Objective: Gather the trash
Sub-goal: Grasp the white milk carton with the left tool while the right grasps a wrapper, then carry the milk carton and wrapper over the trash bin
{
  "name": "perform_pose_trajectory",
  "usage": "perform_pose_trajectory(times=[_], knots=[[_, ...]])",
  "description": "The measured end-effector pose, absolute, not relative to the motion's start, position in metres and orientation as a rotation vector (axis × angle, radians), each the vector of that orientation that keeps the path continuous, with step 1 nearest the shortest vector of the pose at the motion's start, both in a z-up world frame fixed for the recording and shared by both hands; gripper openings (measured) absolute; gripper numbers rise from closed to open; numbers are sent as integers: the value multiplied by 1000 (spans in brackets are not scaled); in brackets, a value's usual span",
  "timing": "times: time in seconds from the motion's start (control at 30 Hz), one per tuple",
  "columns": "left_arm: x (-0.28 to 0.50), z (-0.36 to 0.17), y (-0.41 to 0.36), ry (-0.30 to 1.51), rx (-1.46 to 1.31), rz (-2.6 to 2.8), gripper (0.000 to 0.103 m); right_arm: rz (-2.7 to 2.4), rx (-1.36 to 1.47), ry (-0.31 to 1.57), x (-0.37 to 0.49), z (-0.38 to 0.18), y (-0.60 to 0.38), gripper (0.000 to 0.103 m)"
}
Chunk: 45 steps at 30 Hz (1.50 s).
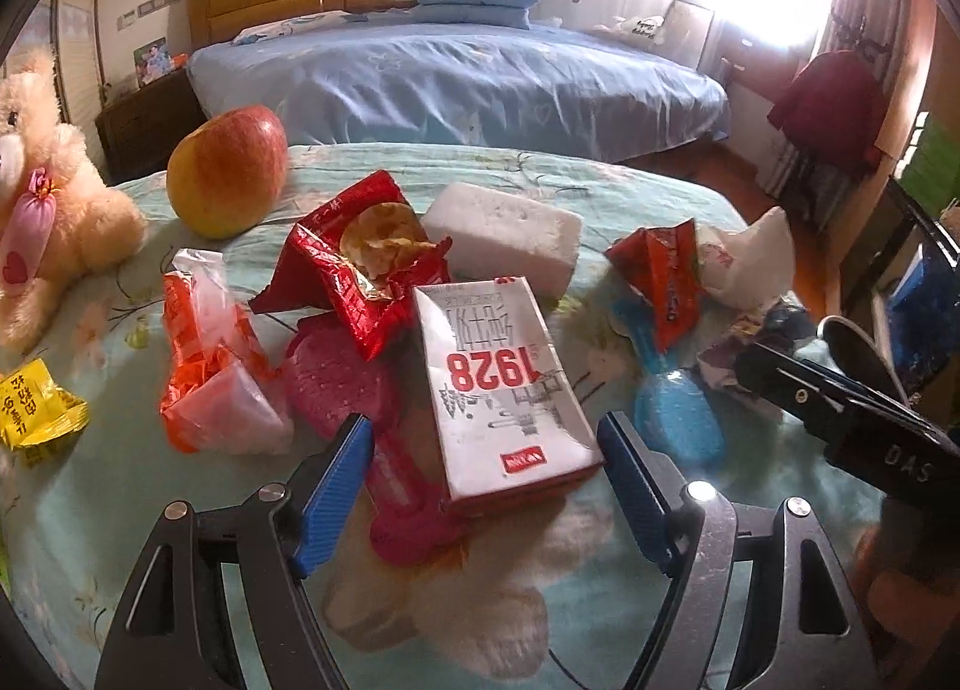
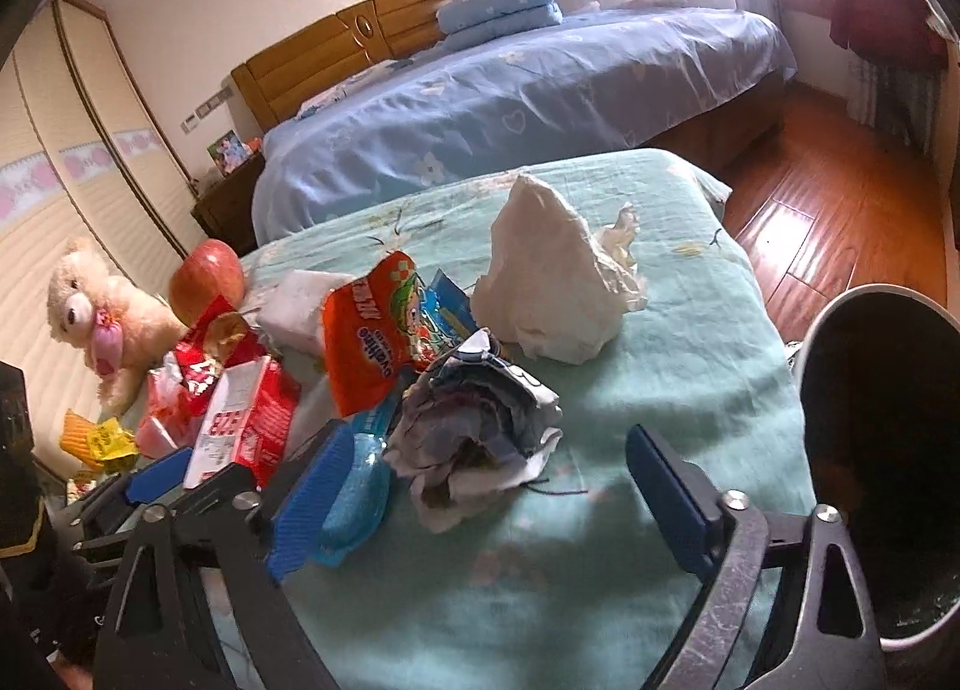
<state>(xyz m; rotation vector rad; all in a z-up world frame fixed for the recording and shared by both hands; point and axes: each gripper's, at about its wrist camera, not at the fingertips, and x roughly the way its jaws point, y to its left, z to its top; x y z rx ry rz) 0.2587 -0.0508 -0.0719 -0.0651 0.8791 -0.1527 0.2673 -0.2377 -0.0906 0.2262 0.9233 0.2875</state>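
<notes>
Trash lies on a table with a light green cloth (image 1: 540, 168). My left gripper (image 1: 489, 441) is open, its blue fingers on either side of a white and red "1928" carton (image 1: 498, 390), apart from it. The carton also shows in the right wrist view (image 2: 240, 426). A red snack wrapper with chips (image 1: 360, 270), an orange-white wrapper (image 1: 210, 366), a yellow wrapper (image 1: 36, 408) and a pink brush (image 1: 360, 402) lie nearby. My right gripper (image 2: 492, 468) is open around a crumpled paper wad (image 2: 480, 438). Behind it lie an orange snack bag (image 2: 378, 336) and crumpled white tissue (image 2: 552, 282).
A bin with a dark inside (image 2: 882, 450) stands at the table's right. An apple (image 1: 228, 174), a teddy bear (image 1: 42, 192), a white foam block (image 1: 510, 234) and a blue brush (image 1: 672, 402) are on the table. A blue bed (image 1: 480, 84) is behind.
</notes>
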Motion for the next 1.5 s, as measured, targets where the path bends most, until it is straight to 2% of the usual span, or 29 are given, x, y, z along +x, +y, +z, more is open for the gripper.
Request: perform_pose_trajectory(times=[0.07,0.13,0.2,0.23,0.3,0.37,0.5,0.9,1.5], knots=[[261,-76,-52,887,-65,-152,73,277,213,945,270,-96,-235,74],[262,-78,-54,886,-55,-148,64,269,200,947,270,-96,-234,70],[262,-79,-57,884,-48,-159,49,265,186,947,269,-96,-233,57],[263,-81,-58,894,-53,-177,49,260,178,950,270,-97,-232,54],[262,-82,-58,887,-51,-178,49,258,167,950,269,-97,-231,37],[260,-81,-56,885,-66,-190,49,267,166,946,268,-97,-231,26],[247,-77,-51,873,-84,-207,49,286,179,931,261,-92,-233,22],[191,-54,-55,825,-80,-293,49,310,281,892,212,-73,-263,22],[152,-36,-129,808,40,-453,49,215,340,858,163,-61,-329,22]])
